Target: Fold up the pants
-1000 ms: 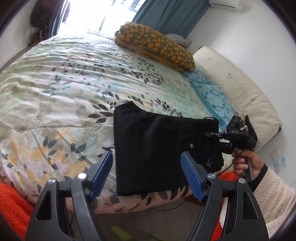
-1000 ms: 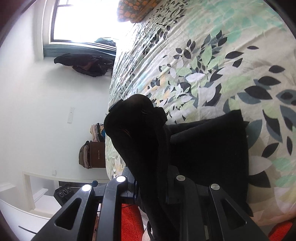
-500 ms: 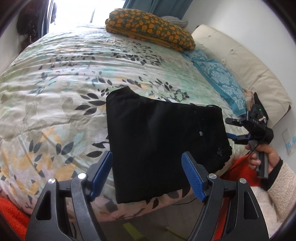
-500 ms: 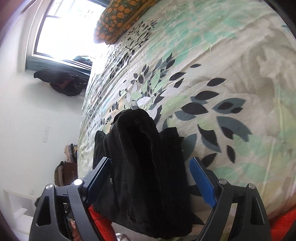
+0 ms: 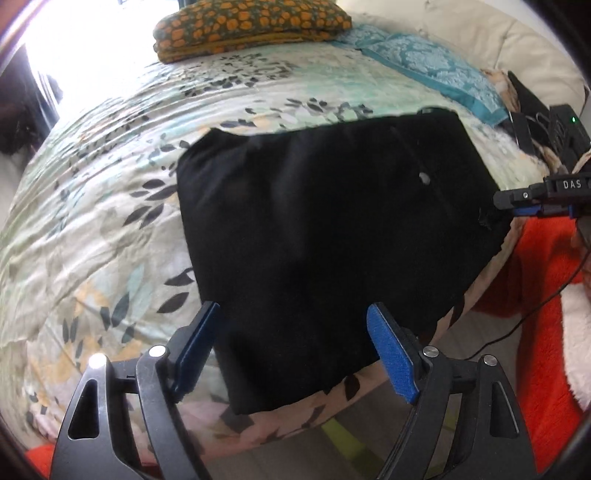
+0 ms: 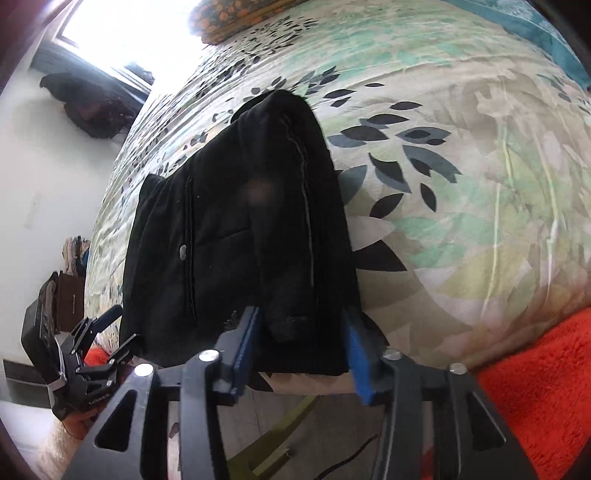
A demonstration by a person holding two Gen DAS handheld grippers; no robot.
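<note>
The pants (image 5: 325,236) are laid folded at the bed (image 5: 92,229) edge. Both the left gripper (image 5: 291,339) and right gripper (image 6: 303,343) are held released. Soft, limp cloth is judged; edges should be pinched.

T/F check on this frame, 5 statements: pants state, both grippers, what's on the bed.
1. The black pants lie folded in a flat stack on the floral bedspread. True.
2. The left hand-held gripper is clamped on the pants. False: its jaws stand open, holding nothing.
3. The right hand-held gripper has its jaws open around the near edge of the pants. True.
4. An orange-spotted cushion lies at the far end of the bed. True.
5. The pants hang off a chair. False: they rest on the bed, near its edge.
</note>
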